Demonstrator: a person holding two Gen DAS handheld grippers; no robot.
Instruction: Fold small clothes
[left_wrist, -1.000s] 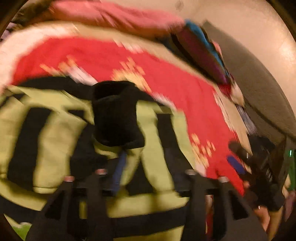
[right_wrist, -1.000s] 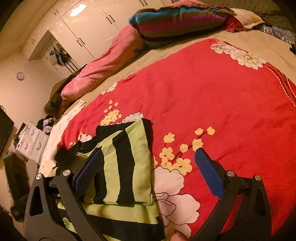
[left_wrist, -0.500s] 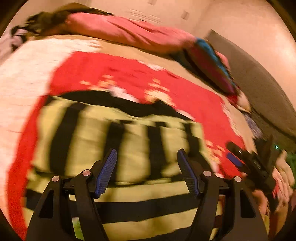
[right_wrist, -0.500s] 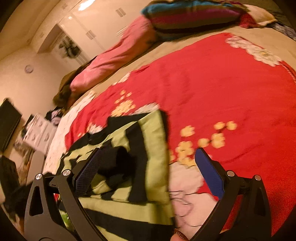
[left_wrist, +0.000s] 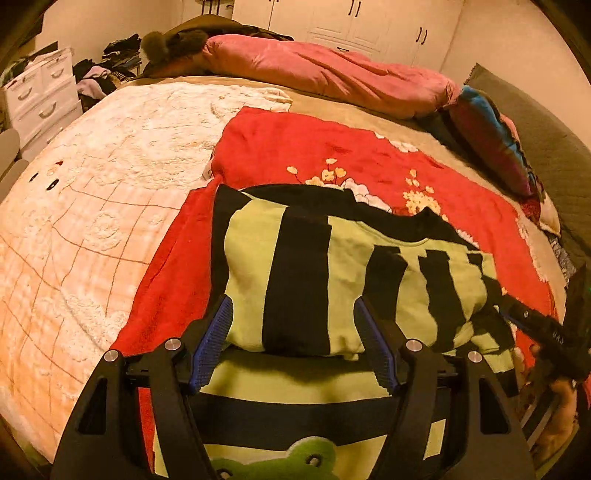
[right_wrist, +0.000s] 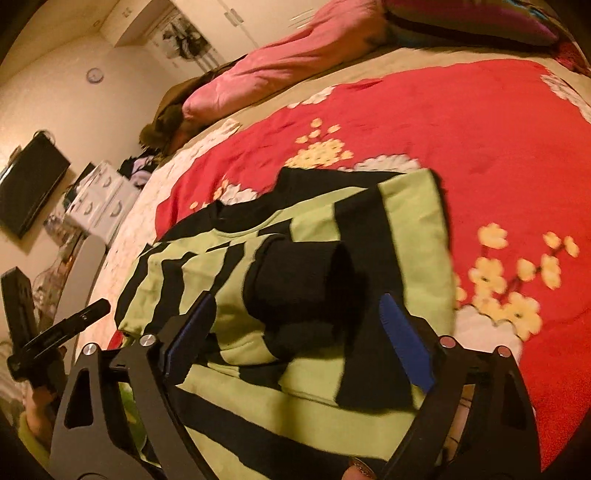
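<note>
1. The striped sweater (left_wrist: 351, 280), green and black, lies partly folded on the red floral blanket (left_wrist: 295, 147) that covers the near part of the bed; its sleeves look turned in over the body, and a black cuff (right_wrist: 303, 280) rests on top of the folded layers.
2. It looks like a soft, thick knit: light, limp, not fragile. I judge it will sag and slide out of its fold if lifted by a single layer, so a pinch should take all the layers at a folded edge or corner.
3. The cuff is bulky ribbing and likely gives a firm, non-slippery hold.
4. The right gripper (right_wrist: 295, 332) hangs over the cuff; its jaws are closing, the cuff lies between them, and the pads do not yet press on it.
5. The left gripper (left_wrist: 293, 343) hovers at the near edge of the folded part, jaws parted, holding nothing.
6. Beyond lie a cream quilt (left_wrist: 92, 184) and a pink duvet (left_wrist: 332, 74).
</note>
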